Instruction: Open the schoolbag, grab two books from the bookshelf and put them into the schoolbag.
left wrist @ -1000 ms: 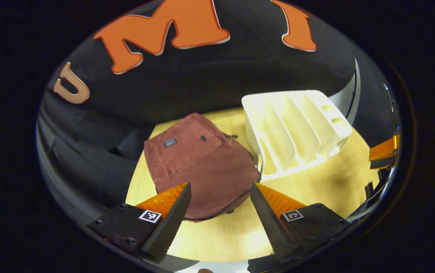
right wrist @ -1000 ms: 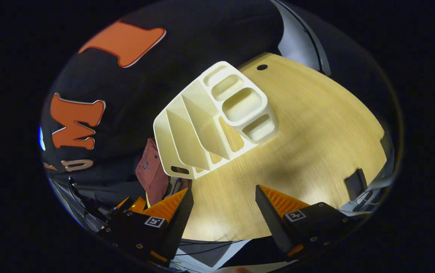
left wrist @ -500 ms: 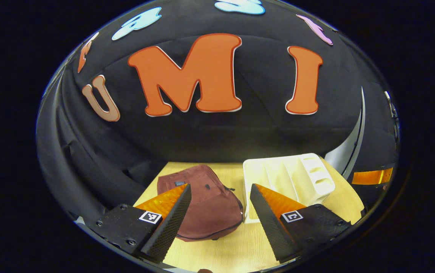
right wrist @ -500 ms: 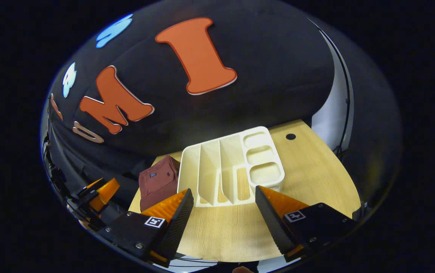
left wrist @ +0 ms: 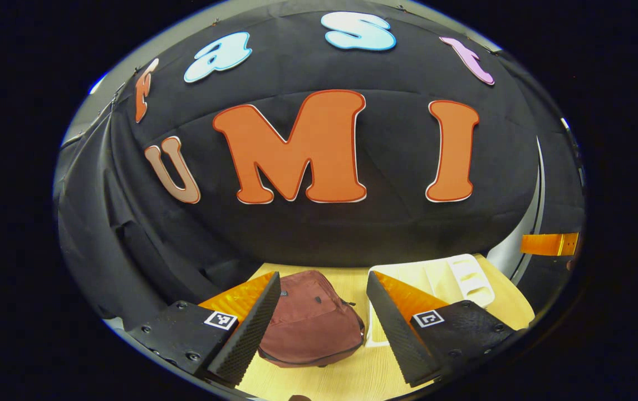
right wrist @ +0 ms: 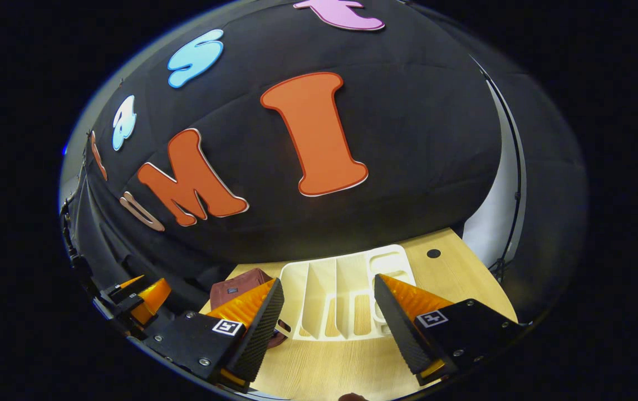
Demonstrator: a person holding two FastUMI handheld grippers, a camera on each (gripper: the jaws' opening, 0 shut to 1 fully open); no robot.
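bag (left wrist: 310,323) lay shut on table (right wrist: 324,370) beside bookless shelf (right wrist: 330,301); left gripper (left wrist: 323,323) and right gripper (right wrist: 329,328) gaped empty, so any re-grab risked snagging its soft cloth.

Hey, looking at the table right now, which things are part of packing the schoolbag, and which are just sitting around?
Part of the job:
- schoolbag, dark red, lying closed on the table
- bookshelf, white, its slots empty of books as far as I can see
- left gripper and right gripper, both open

Just there:
- wooden table
- small dark round spot on the tabletop
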